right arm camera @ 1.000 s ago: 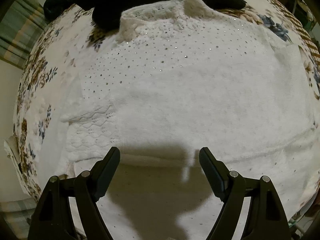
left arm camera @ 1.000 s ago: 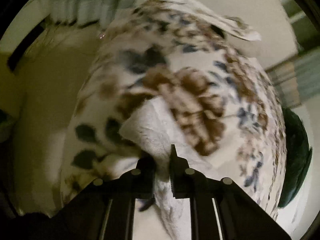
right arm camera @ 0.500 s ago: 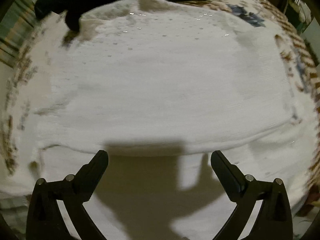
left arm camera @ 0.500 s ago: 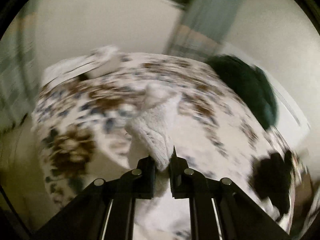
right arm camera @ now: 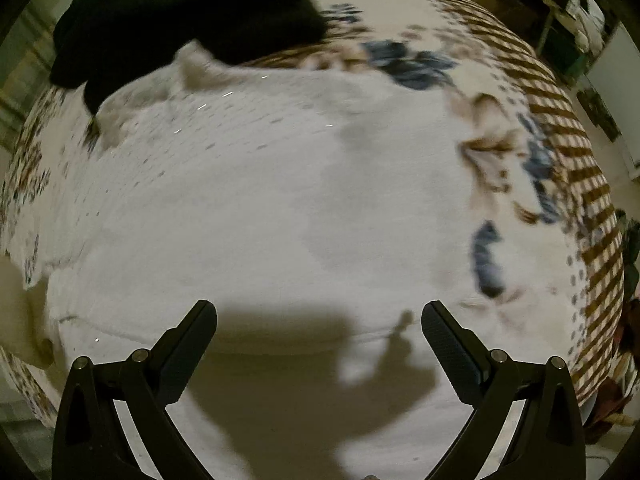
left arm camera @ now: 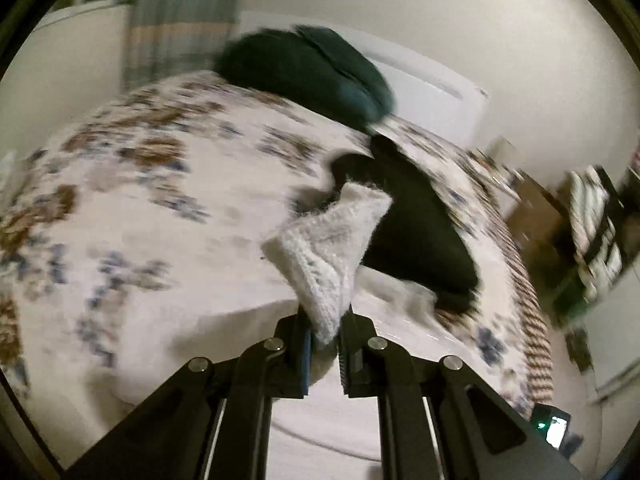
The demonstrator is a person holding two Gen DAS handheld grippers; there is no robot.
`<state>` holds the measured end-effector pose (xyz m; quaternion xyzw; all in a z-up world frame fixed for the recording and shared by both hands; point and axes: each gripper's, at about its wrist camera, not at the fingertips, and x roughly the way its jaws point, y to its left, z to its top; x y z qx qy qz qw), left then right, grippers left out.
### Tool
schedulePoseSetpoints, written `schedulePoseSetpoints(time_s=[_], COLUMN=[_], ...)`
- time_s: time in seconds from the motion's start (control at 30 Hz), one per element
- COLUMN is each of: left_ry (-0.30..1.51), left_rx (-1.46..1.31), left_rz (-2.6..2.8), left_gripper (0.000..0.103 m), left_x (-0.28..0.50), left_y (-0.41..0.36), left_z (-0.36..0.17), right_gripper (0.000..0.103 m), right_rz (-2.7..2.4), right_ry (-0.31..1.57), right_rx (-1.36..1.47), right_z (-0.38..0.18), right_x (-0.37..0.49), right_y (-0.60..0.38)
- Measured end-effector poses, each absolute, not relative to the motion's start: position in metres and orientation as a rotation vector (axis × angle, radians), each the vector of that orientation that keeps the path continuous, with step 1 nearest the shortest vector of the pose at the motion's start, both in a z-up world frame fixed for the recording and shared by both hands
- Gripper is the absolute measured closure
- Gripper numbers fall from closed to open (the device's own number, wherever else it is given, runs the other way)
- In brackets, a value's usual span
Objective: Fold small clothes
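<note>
Left gripper [left arm camera: 325,334] angled down, clamped on white knit [left arm camera: 328,256]; right gripper [right arm camera: 319,320] steeply downward, jaws wide over sweater [right arm camera: 280,200].

Left tool [left arm camera: 324,334] clamped on white knit garment [left arm camera: 334,248] above floral bedspread [left arm camera: 160,200], dark clothes [left arm camera: 416,232] beyond.

A bed [left arm camera: 168,216] with a cream cover printed in brown and blue flowers fills the room's middle; its right edge carries a brown striped border [right arm camera: 592,184]. Plain cream walls [left arm camera: 480,20] stand behind it. A striped curtain [left arm camera: 176,28] hangs at the far left, next to a white headboard [left arm camera: 436,92]. To the far right a cluttered shelf [left arm camera: 596,224] is blurred. The light is dim and yellowish.
</note>
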<state>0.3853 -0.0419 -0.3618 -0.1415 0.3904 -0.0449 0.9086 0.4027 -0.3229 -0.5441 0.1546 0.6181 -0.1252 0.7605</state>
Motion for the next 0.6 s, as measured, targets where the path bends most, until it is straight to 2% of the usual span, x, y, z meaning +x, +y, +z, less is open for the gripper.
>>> schedulePoseSetpoints(time_s=[0.23, 0.5, 0.6], left_ry=[0.892, 1.021, 1.123], left_rx=[-0.186, -0.024, 0.042], left_rz=[-0.290, -0.428, -0.404], left_gripper=[0.095, 0.094, 0.085], left_x=[0.402, 0.387, 0.385], left_y=[-0.178, -0.278, -0.287], left_z=[-0.389, -0.445, -0.467], right_gripper=[0.000, 0.000, 0.000], right_rz=[-0.384, -0.475, -0.452], right_ry=[1.347, 1.357, 1.343], right_rx=[0.437, 0.504, 0.570], right_z=[-0.551, -0.561, -0.561], right_x=[0.367, 0.334, 0.325], right_y=[-0.404, -0.473, -0.488])
